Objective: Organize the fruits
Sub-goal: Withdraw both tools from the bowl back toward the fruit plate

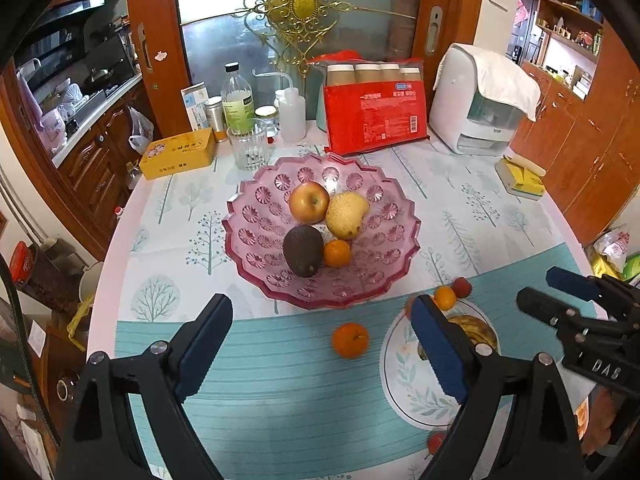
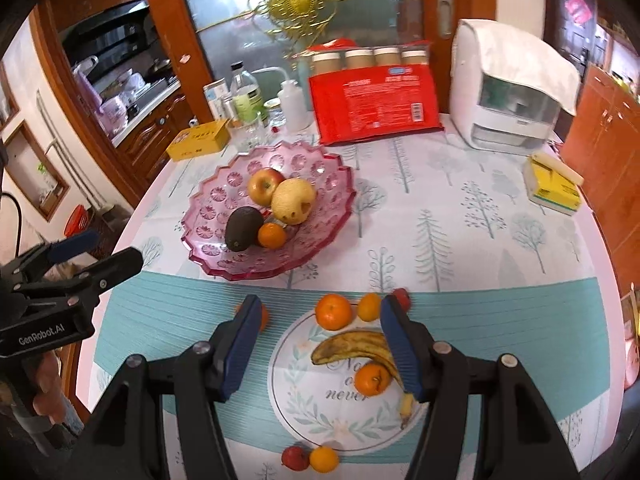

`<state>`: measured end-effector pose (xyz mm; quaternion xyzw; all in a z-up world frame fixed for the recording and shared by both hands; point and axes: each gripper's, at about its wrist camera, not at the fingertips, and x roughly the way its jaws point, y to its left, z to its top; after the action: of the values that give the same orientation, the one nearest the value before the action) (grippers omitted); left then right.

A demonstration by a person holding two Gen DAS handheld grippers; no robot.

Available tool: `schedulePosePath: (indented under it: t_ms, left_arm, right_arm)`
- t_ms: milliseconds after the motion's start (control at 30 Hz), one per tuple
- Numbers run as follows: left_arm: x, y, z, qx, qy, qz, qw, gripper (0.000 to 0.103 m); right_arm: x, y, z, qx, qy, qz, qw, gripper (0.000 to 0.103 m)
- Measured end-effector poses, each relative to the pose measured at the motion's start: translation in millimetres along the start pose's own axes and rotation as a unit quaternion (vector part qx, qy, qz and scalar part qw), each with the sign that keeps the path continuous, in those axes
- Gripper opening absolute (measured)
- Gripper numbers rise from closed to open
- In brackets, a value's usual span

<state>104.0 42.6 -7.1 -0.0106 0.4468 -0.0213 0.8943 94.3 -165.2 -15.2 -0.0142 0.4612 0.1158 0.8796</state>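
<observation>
Both grippers hang above the near edge of the tabletop, angled down, neither touching any fruit. Left gripper (image 1: 322,344): fingers wide apart, nothing between them; a loose orange (image 1: 350,340) lies on the teal band of the tablecloth (image 1: 460,200) in the gap below. Right gripper (image 2: 318,344): fingers at a middling spread, empty, above the round mat (image 2: 304,400) at the near edge. On the mat lie a spotted banana (image 2: 352,346), with one orange touching its inner curve and another, larger one at the mat's far rim. Just beyond that rim sit a small yellow-orange fruit (image 2: 369,307) and a small red fruit (image 2: 402,297), the red one partly hidden behind the right finger. A second red and orange pair lies at the mat's near rim, close to the table edge. The pink bowl (image 1: 248,216) stands toward the middle of the tabletop, left of the mat. It holds an apple (image 1: 309,202) and a pear (image 1: 346,216) touching side by side at the far side, and an avocado (image 1: 303,250) and a small orange (image 1: 337,253) just in front of them. Along the far edge: yellow tin (image 1: 178,154), glass (image 1: 248,148), bottles, red packet (image 1: 374,118), white appliance (image 1: 476,112) with a cloth over it. A yellow tissue pack (image 1: 520,178) lies near the right edge.
</observation>
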Motion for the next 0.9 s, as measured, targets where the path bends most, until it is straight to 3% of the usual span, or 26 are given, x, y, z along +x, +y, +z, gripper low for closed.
schedulePosePath:
  t_ms: [467, 900]
  left_arm:
    - [9, -23, -30, 0.006, 0.020, -0.018, 0.9996, 0.090]
    - [60, -41, -57, 0.008, 0.055, -0.001, 0.9984, 0.090]
  right_arm:
    - [-5, -38, -38, 0.042, 0.017, -0.024, 0.999, 0.062]
    - [30, -35, -47, 0.019, 0.043, -0.014, 0.999, 0.062]
